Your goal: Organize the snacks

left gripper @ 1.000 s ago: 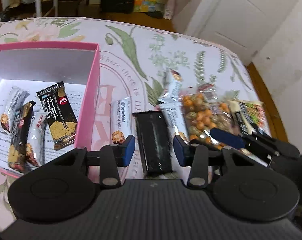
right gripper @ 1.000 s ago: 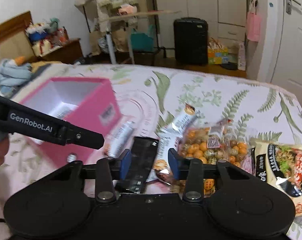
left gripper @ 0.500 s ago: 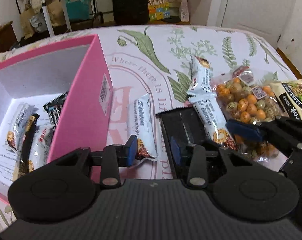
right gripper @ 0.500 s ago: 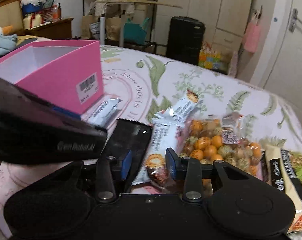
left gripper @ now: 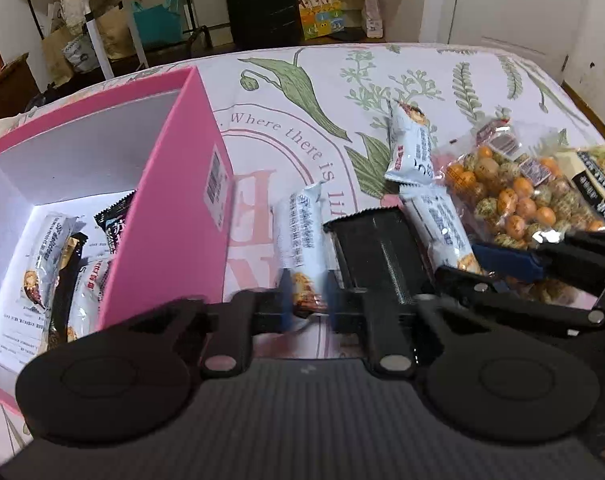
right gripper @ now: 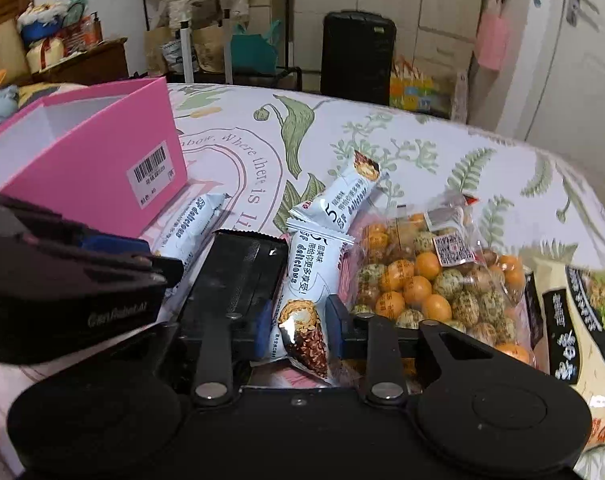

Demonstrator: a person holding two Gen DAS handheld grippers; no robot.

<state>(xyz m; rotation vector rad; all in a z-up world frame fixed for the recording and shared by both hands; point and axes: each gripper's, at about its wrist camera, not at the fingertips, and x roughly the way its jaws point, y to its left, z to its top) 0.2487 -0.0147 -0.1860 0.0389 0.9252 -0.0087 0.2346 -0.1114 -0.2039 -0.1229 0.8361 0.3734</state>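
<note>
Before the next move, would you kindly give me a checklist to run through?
1. Left gripper straddles the box-side wafer bar: ok.
2. Left grip firmly closed: cannot tell, blurred.
3. Right gripper open around the second wafer bar: ok.
4. Black packet outside the right jaws: cannot tell.
5. Pink box open, with room inside: ok.
</note>
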